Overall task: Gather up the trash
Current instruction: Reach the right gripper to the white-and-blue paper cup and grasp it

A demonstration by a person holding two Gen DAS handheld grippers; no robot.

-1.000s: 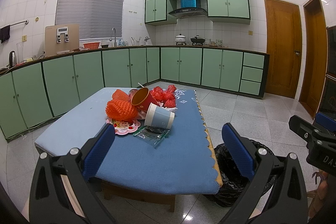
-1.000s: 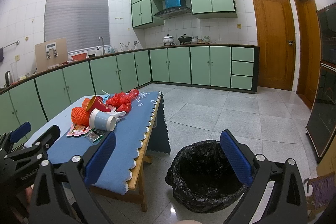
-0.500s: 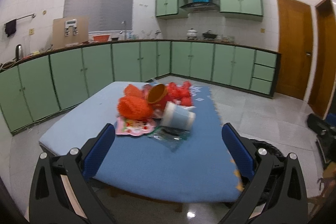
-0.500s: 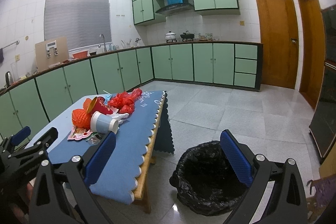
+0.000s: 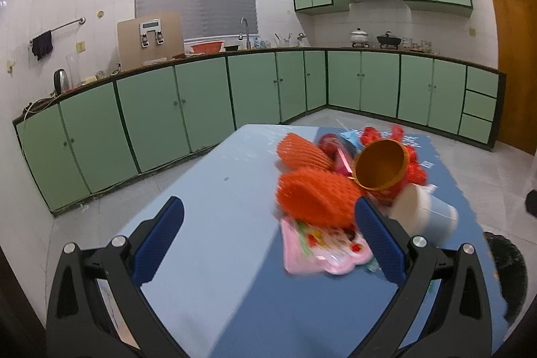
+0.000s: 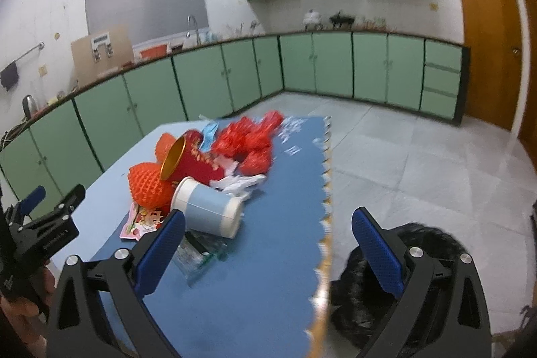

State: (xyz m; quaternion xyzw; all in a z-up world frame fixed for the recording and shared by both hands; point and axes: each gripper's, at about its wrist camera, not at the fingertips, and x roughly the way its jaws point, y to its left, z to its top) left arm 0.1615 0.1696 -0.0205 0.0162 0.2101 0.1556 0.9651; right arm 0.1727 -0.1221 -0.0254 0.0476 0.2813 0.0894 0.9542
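Note:
A pile of trash lies on the blue-covered table (image 5: 218, 190): two orange foam nets (image 5: 315, 197), a tipped red cup with a gold inside (image 5: 381, 165), a white and light-blue cup (image 5: 423, 213) on its side, and a pink wrapper (image 5: 322, 247). My left gripper (image 5: 266, 240) is open over the table's near end, its right finger just in front of the nearer net and the pink wrapper. In the right wrist view the blue cup (image 6: 208, 207), red cup (image 6: 188, 160), red plastic bags (image 6: 248, 143) and a clear wrapper (image 6: 198, 254) show. My right gripper (image 6: 268, 247) is open above the table's scalloped edge, holding nothing.
A black trash bag (image 6: 426, 237) stands open on the floor right of the table (image 6: 285, 223). Green cabinets (image 5: 201, 109) line the walls, and wooden doors (image 6: 486, 42) are at the right. The left gripper (image 6: 57, 193) and a hand (image 6: 20, 317) show at left.
Both grippers have moved forward and closer to the trash pile. The left one swung left, so the pile now sits at its right finger. Both stay open.

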